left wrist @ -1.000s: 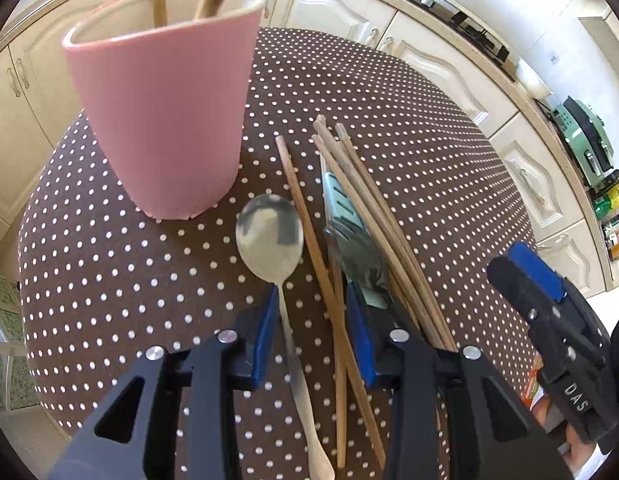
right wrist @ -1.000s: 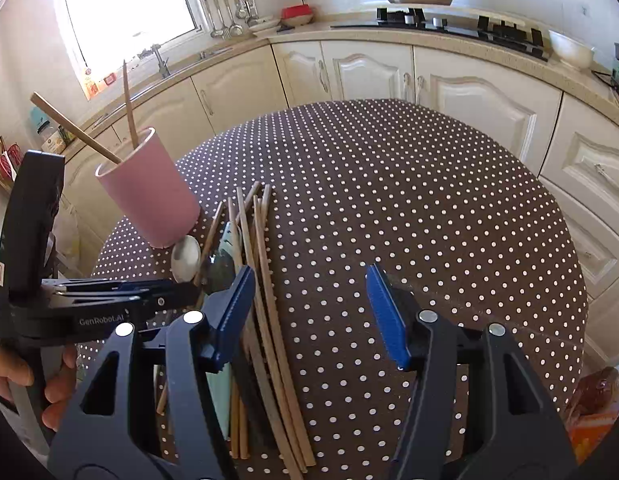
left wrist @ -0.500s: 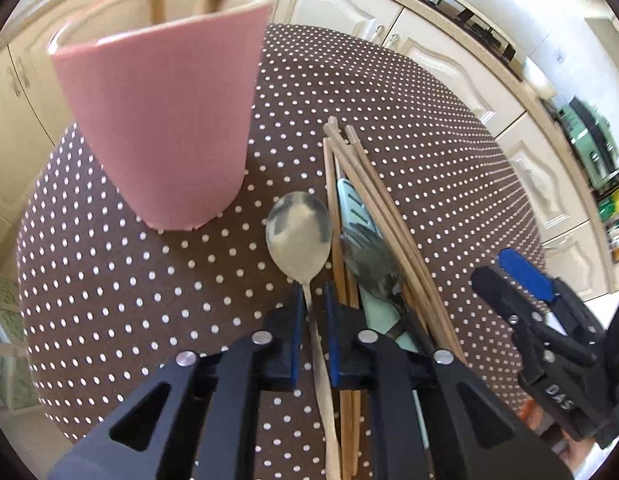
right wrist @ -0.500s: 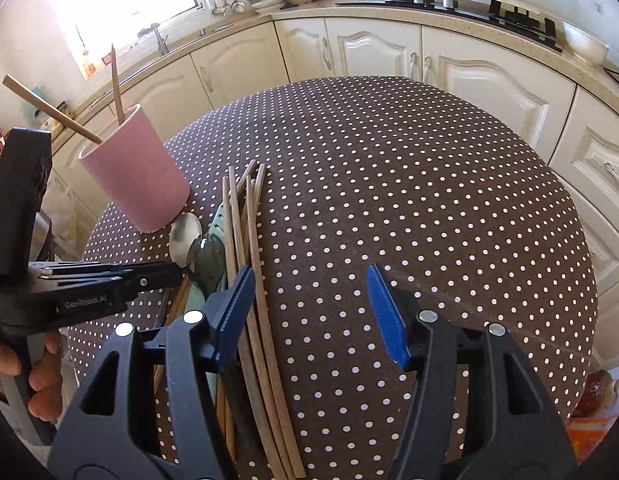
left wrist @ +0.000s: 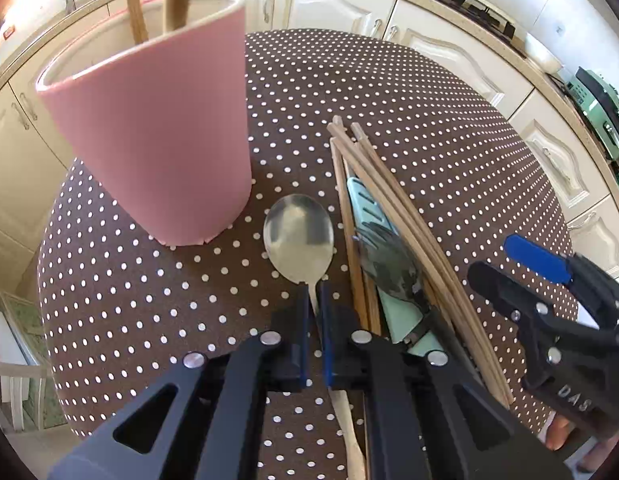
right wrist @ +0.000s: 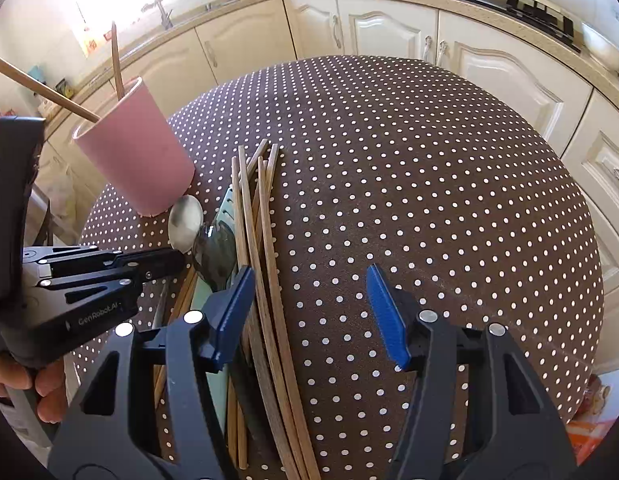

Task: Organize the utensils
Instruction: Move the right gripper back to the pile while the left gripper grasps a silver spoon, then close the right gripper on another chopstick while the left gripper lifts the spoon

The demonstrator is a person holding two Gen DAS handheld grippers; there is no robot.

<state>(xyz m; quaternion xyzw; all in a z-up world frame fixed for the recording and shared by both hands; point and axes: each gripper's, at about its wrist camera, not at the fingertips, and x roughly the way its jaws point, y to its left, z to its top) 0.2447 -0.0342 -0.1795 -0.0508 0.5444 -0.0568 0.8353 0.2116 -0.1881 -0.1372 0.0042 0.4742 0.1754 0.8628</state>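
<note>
Your left gripper [left wrist: 315, 304]: clamped on spoon [left wrist: 299, 232] neck, frame centre; your right gripper [right wrist: 309, 312]: wide, over chopsticks [right wrist: 261, 240]; cup [left wrist: 157, 132]: upper left.

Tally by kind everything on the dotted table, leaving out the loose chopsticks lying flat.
Pink cup: 1
Chopsticks standing in the cup: 2
Silver spoon: 1
Dark metal utensil: 1
Mint-green utensil: 1
Total: 6
</note>
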